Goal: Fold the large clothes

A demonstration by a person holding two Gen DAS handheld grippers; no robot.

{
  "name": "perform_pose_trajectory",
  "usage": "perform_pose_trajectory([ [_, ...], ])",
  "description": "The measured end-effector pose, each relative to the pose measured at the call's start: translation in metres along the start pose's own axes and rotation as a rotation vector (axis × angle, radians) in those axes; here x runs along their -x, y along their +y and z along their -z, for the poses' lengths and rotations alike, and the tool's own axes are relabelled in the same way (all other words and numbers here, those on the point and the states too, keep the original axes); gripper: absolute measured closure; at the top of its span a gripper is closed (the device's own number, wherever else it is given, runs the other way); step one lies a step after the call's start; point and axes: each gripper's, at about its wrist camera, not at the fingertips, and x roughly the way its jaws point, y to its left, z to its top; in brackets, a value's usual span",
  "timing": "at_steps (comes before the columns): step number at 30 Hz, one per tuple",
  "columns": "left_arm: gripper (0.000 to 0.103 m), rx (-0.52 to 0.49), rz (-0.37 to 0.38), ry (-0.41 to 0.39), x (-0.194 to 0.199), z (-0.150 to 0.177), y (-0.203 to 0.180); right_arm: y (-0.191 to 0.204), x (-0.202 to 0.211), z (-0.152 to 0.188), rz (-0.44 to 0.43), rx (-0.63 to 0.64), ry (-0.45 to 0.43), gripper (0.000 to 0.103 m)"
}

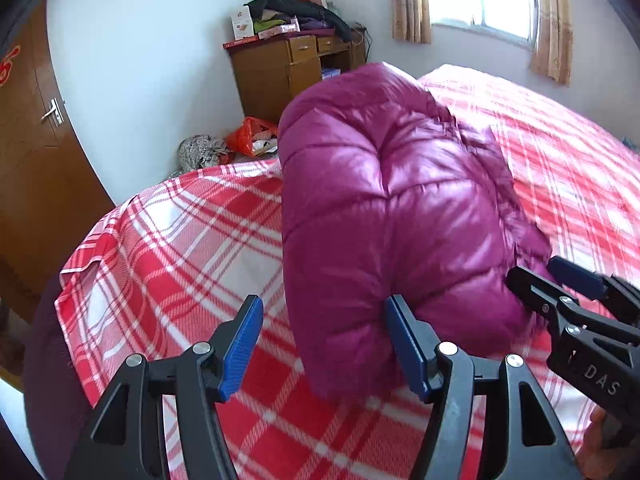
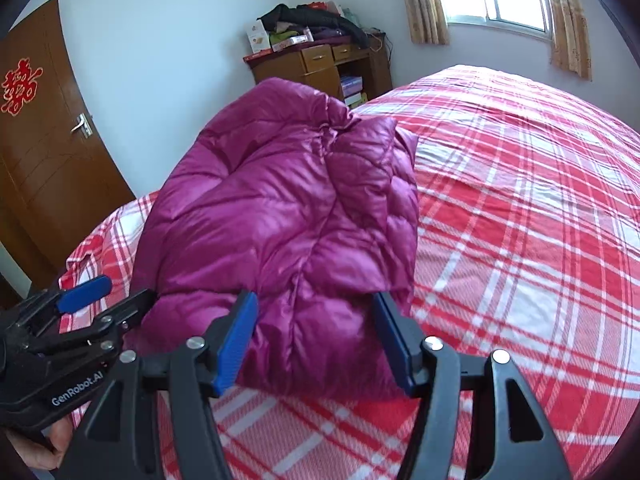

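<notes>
Both my jaws stood released. The folded jacket (image 2: 280, 216) lay bunched on the bed (image 2: 520, 208), its near edge between my right gripper (image 2: 316, 344) pads (ready to pinch); my left gripper (image 1: 324, 344) flanked it.

Folded jacket (image 2: 280, 216) on the bed (image 2: 520, 220), near edge between the right fingers (image 2: 236, 344); just right of the left fingers (image 1: 404, 344). Cabinet (image 2: 316, 68) far beyond.
</notes>
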Motion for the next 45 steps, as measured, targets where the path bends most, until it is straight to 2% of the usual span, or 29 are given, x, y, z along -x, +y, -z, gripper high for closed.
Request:
perform_pose_trajectory([
  [3, 0.039, -0.006, 0.017, 0.003, 0.015, 0.007, 0.002, -0.002, 0.02, 0.01, -0.005, -0.015, -0.017, 0.04],
  [7, 0.039, -0.02, 0.021, -0.001, 0.038, 0.011, 0.002, -0.005, 0.048, 0.023, 0.009, -0.047, -0.043, 0.022],
  [12, 0.039, -0.041, 0.039, 0.011, 0.058, 0.036, 0.001, -0.004, 0.077, 0.034, 0.016, -0.054, -0.077, 0.018],
  [15, 0.038, 0.006, 0.055, 0.051, 0.06, 0.053, 0.007, -0.003, 0.09, 0.041, 0.029, -0.064, -0.082, 0.015],
  [17, 0.038, 0.041, 0.105, 0.089, 0.059, 0.065, 0.01, 0.0, 0.095, 0.044, 0.036, -0.063, -0.072, 0.014],
  [19, 0.038, 0.035, 0.14, 0.088, 0.062, 0.072, 0.01, 0.003, 0.099, 0.047, 0.037, -0.056, -0.068, 0.014],
  [22, 0.038, 0.011, 0.13, 0.041, 0.068, 0.074, 0.011, 0.012, 0.108, 0.047, 0.018, -0.024, -0.108, 0.015],
  [24, 0.038, 0.018, 0.122, 0.006, 0.074, 0.072, 0.016, 0.021, 0.108, 0.035, -0.002, 0.024, -0.133, 0.016],
  [26, 0.038, 0.055, 0.134, -0.029, 0.079, 0.069, 0.028, 0.03, 0.106, 0.013, -0.028, 0.071, -0.166, 0.041],
  [29, 0.038, 0.094, 0.117, -0.07, 0.079, 0.065, 0.046, 0.047, 0.088, -0.032, -0.052, 0.167, -0.193, 0.049],
  [32, 0.038, 0.105, 0.065, -0.105, 0.075, 0.055, 0.061, 0.062, 0.049, -0.084, -0.044, 0.226, -0.191, 0.05],
  [34, 0.038, 0.113, 0.036, -0.112, 0.07, 0.051, 0.069, 0.064, 0.01, -0.117, -0.046, 0.217, -0.161, 0.05],
  [37, 0.038, 0.127, -0.009, -0.098, 0.059, 0.043, 0.084, 0.066, -0.065, -0.154, -0.058, 0.205, -0.056, 0.052],
  [41, 0.038, 0.158, -0.044, -0.104, 0.048, 0.034, 0.106, 0.057, -0.148, -0.168, -0.073, 0.158, 0.095, 0.055],
  [45, 0.038, 0.179, -0.093, -0.124, 0.037, 0.02, 0.118, 0.041, -0.185, -0.155, -0.081, 0.146, 0.127, 0.055],
])
